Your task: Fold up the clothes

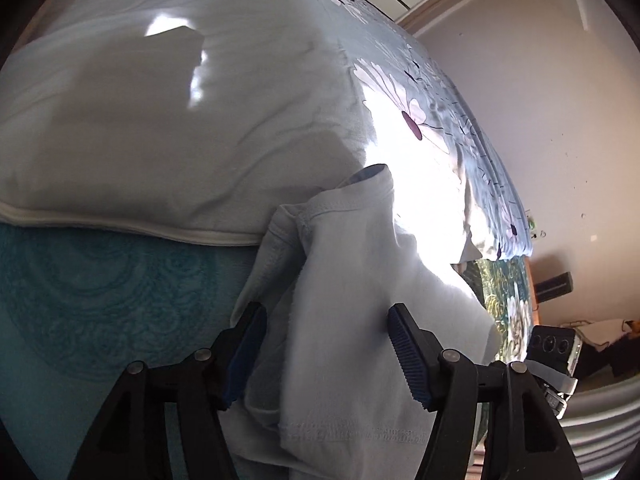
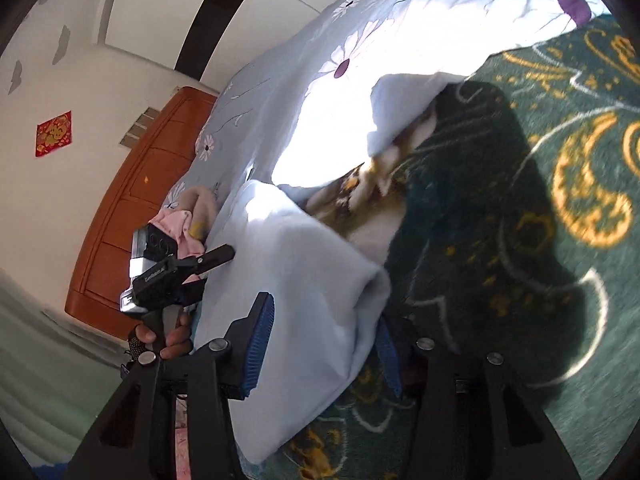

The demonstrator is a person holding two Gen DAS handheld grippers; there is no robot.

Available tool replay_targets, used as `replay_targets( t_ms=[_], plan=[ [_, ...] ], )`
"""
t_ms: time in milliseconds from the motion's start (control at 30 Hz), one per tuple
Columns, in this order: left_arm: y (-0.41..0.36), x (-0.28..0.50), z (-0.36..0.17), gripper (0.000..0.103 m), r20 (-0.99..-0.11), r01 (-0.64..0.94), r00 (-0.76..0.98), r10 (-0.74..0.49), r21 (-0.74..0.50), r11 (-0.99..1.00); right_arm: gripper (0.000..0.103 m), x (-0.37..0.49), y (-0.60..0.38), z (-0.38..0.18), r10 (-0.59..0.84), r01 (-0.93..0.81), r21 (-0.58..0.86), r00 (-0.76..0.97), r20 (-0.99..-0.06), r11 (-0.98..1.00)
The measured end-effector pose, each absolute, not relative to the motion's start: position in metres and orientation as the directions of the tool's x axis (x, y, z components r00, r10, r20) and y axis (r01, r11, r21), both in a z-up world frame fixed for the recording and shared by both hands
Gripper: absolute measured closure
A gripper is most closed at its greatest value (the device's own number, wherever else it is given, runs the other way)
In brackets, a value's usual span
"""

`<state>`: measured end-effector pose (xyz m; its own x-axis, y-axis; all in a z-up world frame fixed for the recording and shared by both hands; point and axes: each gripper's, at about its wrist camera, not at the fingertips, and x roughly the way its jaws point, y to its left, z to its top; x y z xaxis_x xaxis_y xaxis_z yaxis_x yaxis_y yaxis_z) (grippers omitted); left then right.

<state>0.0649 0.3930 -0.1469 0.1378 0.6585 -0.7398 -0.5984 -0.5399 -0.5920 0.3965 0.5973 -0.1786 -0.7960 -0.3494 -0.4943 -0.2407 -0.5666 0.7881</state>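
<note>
The left gripper (image 1: 326, 354) stands released, its blue pads apart around a pale blue stitched cotton garment (image 1: 352, 280) on the bed. The right gripper (image 2: 324, 346) is likewise unclenched astride that cloth. At nine o'clock, only the right view shows an orange wooden cabinet (image 2: 136, 208); only the left shows a teal embossed blanket (image 1: 100, 280).

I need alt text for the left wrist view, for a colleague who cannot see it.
The left gripper stands open, with a bunched pale blue garment lying between its blue pads. Beyond lie a white garment on a teal blanket and a sunlit floral bedsheet.
</note>
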Motion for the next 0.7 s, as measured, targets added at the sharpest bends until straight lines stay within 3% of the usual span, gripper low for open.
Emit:
replay_targets(
  t_ms=[67,133,167,200,233,533,700],
  plan=[
    [0.389,0.065,-0.147,0.038,-0.728,-0.588,0.131,0.673,-0.604,-0.539,0.052,0.401,0.586,-0.18,-0.364,-0.214,0.815,-0.813,-0.454,-0.538],
    [0.386,0.066,-0.148,0.063,-0.722,-0.58,0.115,0.683,-0.607,-0.544,0.052,0.403,0.579,-0.181,-0.367,-0.194,0.842,-0.834,-0.412,-0.504],
    [0.382,0.068,-0.147,0.078,-0.721,-0.576,0.103,0.685,-0.605,-0.55,0.059,0.402,0.579,-0.181,-0.372,-0.185,0.857,-0.842,-0.391,-0.481],
    [0.377,0.07,-0.146,0.086,-0.721,-0.573,0.09,0.687,-0.601,-0.557,0.07,0.4,0.58,-0.182,-0.378,-0.176,0.872,-0.849,-0.37,-0.457],
    [0.373,0.073,-0.143,0.089,-0.715,-0.571,0.077,0.695,-0.603,-0.557,0.092,0.398,0.582,-0.183,-0.389,-0.177,0.881,-0.846,-0.364,-0.44],
    [0.321,0.124,-0.1,0.093,-0.614,-0.569,-0.019,0.789,-0.642,-0.514,0.092,0.363,0.626,-0.136,-0.432,-0.141,0.794,-0.776,-0.459,-0.591],
    [0.317,0.119,-0.12,0.09,-0.66,-0.549,-0.041,0.75,-0.612,-0.569,0.092,0.343,0.647,-0.144,-0.462,-0.164,0.791,-0.734,-0.497,-0.59]
  ],
)
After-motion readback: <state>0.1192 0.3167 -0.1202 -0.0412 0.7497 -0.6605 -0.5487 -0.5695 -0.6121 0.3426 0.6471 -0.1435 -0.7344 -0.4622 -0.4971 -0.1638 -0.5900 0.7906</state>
